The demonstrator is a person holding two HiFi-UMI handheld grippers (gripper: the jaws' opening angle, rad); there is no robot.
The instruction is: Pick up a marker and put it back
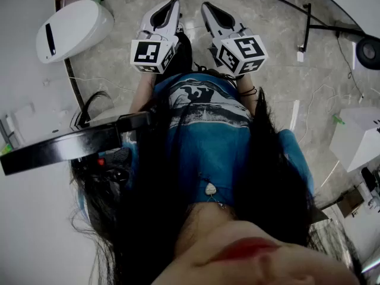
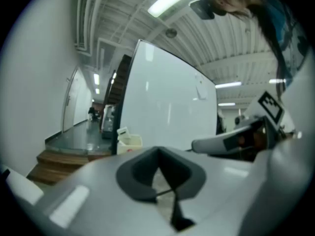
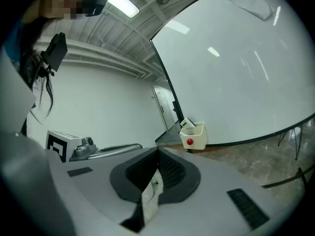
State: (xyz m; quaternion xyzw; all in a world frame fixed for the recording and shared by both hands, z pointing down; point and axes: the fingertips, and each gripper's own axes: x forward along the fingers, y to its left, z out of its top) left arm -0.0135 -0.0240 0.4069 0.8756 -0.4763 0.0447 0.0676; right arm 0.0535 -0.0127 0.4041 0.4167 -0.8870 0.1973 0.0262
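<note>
No marker shows plainly in any view. A small white tray (image 3: 193,136) with a red dot hangs at the lower edge of a whiteboard (image 3: 246,68), and something white pokes out of it. The same tray (image 2: 129,141) appears beside the whiteboard (image 2: 167,107) in the left gripper view. My left gripper (image 1: 173,3) and right gripper (image 1: 206,7) are held side by side in front of the person's body, above the floor. Both are shut with nothing between the pads. Each gripper view shows its own closed jaws, left gripper (image 2: 157,149) and right gripper (image 3: 158,150), some way from the tray.
A marble floor lies below. A white rounded device (image 1: 74,28) sits at the upper left and a white box (image 1: 356,138) at the right. Black whiteboard-stand legs (image 1: 306,25) and thin cables cross the floor at the upper right.
</note>
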